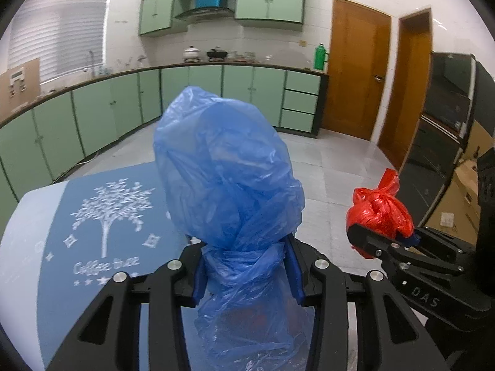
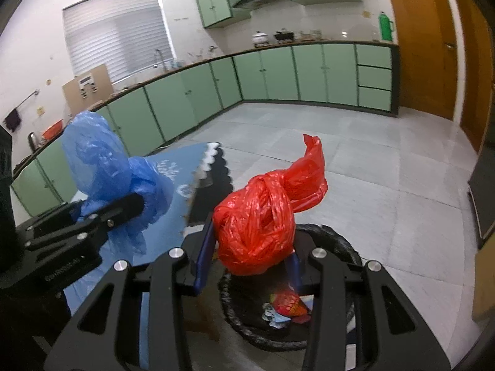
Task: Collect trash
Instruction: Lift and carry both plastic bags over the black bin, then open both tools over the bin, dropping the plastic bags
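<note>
Trash bags are pinched: blue bag (image 1: 229,179) in left gripper (image 1: 246,273), red bag (image 2: 256,228) in right gripper (image 2: 247,262); release red only when centred over black bin (image 2: 337,247).

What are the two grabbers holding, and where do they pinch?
The left gripper pinches the blue bag at its tied neck. The right gripper squeezes the red bag around its knotted bundle.

Worktop (image 1: 18,247): covered by blue tree-printed, scallop-edged cloth (image 1: 92,216). Grey tiled floor (image 2: 386,185): round black-lined bin (image 2: 340,247) holding wrappers.
</note>
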